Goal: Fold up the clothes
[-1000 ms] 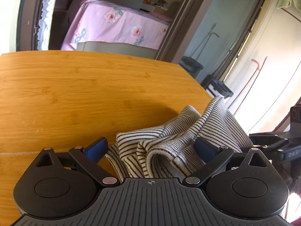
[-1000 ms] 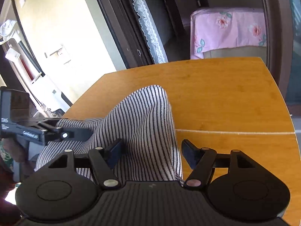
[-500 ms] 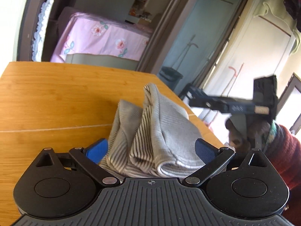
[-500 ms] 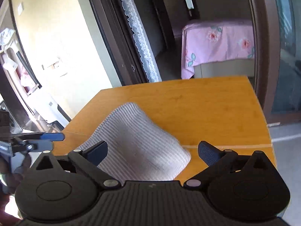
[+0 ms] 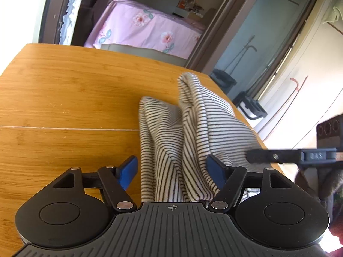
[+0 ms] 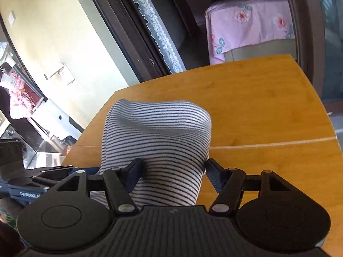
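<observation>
A white garment with thin dark stripes (image 5: 188, 128) lies bunched on the wooden table (image 5: 64, 98). My left gripper (image 5: 172, 170) is open, its blue pads on either side of the cloth's near folds. In the right wrist view the same garment (image 6: 158, 141) bulges up between the fingers of my right gripper (image 6: 173, 173), which is open around it. The right gripper's finger (image 5: 278, 157) also shows at the right of the left wrist view, against the cloth's right edge. The left gripper shows at the left edge of the right wrist view (image 6: 32, 184).
The table's far edge and right corner (image 5: 205, 75) are close behind the cloth. A pink flowered bedspread (image 5: 145, 30) lies beyond the doorway. A seam line (image 6: 274, 143) crosses the tabletop. A white appliance (image 6: 51, 117) stands left of the table.
Both grippers have narrowed around the cloth since half a second ago. The garment has been gathered up between the right gripper's fingers, and the right gripper has come in close to the cloth.
</observation>
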Demonstrator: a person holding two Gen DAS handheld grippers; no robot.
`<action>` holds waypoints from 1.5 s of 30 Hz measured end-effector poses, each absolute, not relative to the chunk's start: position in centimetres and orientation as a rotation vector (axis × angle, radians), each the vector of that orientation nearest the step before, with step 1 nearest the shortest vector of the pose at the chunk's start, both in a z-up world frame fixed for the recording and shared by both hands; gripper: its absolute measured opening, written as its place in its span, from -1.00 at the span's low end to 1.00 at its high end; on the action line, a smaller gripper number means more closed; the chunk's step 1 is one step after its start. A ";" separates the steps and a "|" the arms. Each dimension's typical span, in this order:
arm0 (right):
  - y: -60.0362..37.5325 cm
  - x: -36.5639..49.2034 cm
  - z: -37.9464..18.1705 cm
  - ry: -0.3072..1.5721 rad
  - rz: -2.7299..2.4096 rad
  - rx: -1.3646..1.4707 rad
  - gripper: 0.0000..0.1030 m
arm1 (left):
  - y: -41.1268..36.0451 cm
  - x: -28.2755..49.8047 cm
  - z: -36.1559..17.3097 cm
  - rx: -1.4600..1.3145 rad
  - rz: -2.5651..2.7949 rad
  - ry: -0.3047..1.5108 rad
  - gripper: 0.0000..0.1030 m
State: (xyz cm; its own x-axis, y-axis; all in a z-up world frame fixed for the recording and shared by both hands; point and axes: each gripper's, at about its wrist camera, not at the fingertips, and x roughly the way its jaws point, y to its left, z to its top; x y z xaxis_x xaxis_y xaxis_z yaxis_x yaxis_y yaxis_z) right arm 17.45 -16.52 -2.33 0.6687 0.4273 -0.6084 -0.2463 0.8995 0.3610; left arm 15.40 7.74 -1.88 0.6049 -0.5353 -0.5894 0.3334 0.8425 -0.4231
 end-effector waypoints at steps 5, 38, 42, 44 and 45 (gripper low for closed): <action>-12.9 18.9 -0.3 0.620 0.340 -0.049 0.28 | 5.4 15.2 -1.8 -0.274 -0.548 0.767 0.45; -7.5 10.0 -5.0 0.355 0.267 -0.592 0.03 | 4.2 14.5 -2.4 -0.235 -0.431 0.743 0.30; -9.5 11.4 -1.2 0.387 0.308 -0.391 -0.33 | 3.8 14.4 -2.4 -0.231 -0.447 0.749 0.28; -10.8 12.0 1.1 0.385 0.330 -0.289 -0.39 | 3.9 14.1 -2.2 -0.237 -0.459 0.747 0.24; -11.4 12.2 2.0 0.384 0.347 -0.237 -0.42 | 3.9 14.1 -2.2 -0.241 -0.466 0.747 0.24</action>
State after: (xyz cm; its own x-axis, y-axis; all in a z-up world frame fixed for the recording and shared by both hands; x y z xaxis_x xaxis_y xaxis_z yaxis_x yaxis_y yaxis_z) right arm 12.19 -11.37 1.97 0.8697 0.2843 -0.4035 -0.3730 0.9140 -0.1599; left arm 14.08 3.88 -2.17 0.6390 -0.4875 -0.5950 0.3197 0.8718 -0.3711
